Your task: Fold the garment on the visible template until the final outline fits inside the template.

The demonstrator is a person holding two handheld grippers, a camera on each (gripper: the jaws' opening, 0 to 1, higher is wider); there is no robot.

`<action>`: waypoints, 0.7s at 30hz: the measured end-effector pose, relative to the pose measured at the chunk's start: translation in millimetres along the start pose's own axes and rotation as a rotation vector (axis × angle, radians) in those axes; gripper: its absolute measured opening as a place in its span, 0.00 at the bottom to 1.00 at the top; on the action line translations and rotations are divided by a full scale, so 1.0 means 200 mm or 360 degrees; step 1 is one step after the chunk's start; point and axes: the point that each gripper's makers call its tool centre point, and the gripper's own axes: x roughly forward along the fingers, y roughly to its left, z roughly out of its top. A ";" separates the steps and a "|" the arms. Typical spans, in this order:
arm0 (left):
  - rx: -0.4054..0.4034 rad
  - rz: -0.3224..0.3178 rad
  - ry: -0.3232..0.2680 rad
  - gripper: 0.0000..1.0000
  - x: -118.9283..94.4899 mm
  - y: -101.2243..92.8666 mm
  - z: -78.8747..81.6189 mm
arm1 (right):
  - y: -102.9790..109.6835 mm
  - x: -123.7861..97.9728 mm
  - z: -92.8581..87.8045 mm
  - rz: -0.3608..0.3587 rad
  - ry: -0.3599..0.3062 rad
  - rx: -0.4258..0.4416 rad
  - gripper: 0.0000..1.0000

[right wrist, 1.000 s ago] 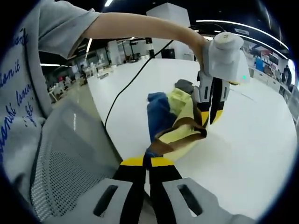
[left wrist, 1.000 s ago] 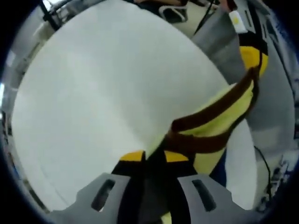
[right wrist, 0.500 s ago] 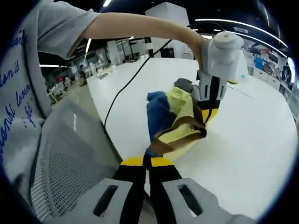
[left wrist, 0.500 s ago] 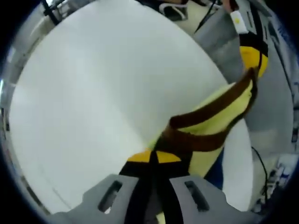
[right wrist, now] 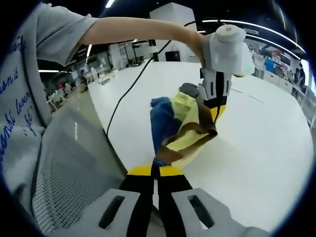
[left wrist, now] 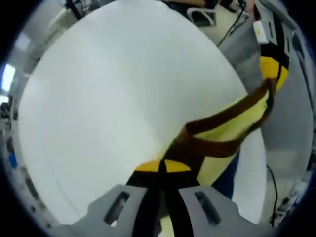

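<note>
Both grippers pinch the yellow garment (right wrist: 190, 131); sleeve lettering unreadable.

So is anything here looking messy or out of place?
The yellow garment with its brown trim hangs bunched between the left gripper and the right gripper, both shut on it, rather than lying flat on the white table.

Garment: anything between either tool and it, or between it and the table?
Nothing visible. Both tools already pinch the garment: the right tool at its near brown edge, the left tool at the far end. The white table around it looks bare; no template outline shows.
</note>
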 end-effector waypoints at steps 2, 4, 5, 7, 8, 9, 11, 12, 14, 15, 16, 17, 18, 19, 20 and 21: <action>-0.0001 0.0034 0.0000 0.00 -0.02 0.01 -0.01 | -0.02 -0.01 0.00 -0.0018 -0.0008 0.0013 0.02; -0.0012 0.0049 -0.0006 0.00 -0.04 0.01 -0.02 | -0.03 -0.01 0.00 -0.0027 -0.0010 0.0018 0.02; -0.0028 0.0069 -0.0019 0.00 -0.05 0.01 -0.02 | -0.04 -0.01 0.00 -0.0039 -0.0003 0.0019 0.02; -0.0048 0.0088 -0.0038 0.00 -0.08 0.01 -0.02 | -0.06 -0.01 -0.01 -0.0068 0.0018 0.0016 0.02; -0.0055 0.0100 -0.0046 0.00 -0.09 0.01 -0.03 | -0.07 -0.02 -0.01 -0.0075 0.0023 0.0021 0.02; -0.0066 0.0114 -0.0052 0.00 -0.11 0.01 -0.03 | -0.08 -0.02 -0.01 -0.0082 0.0022 0.0026 0.02; -0.0077 0.0139 -0.0062 0.00 -0.14 0.01 -0.05 | -0.10 -0.03 -0.01 -0.0096 0.0015 0.0035 0.02; -0.0094 0.0157 -0.0076 0.00 -0.16 0.01 -0.05 | -0.12 -0.04 -0.01 -0.0110 0.0016 0.0040 0.02; -0.0106 0.0174 -0.0091 0.00 -0.18 0.00 -0.06 | -0.14 -0.04 -0.01 -0.0127 0.0022 0.0036 0.02; -0.0120 0.0203 -0.0105 0.00 -0.19 0.00 -0.06 | -0.15 -0.05 -0.01 -0.0136 0.0024 0.0035 0.02; -0.0124 0.0210 -0.0106 0.00 -0.20 0.00 -0.07 | -0.15 -0.05 -0.01 -0.0140 0.0025 0.0034 0.02; -0.0126 0.0217 -0.0107 0.00 -0.22 0.00 -0.08 | -0.16 -0.05 -0.01 -0.0149 0.0027 0.0028 0.02; -0.0132 0.0232 -0.0114 0.00 -0.23 0.00 -0.09 | -0.17 -0.05 0.00 -0.0156 0.0029 0.0021 0.02; -0.0144 0.0257 -0.0131 0.00 -0.25 0.00 -0.09 | -0.18 -0.06 0.00 -0.0161 0.0030 0.0017 0.02; -0.0150 0.0269 -0.0144 0.00 -0.26 0.00 -0.09 | -0.19 -0.06 0.00 -0.0164 0.0033 0.0014 0.02; -0.0157 0.0289 -0.0160 0.00 -0.28 0.00 -0.09 | -0.19 -0.06 0.00 -0.0168 0.0037 0.0010 0.02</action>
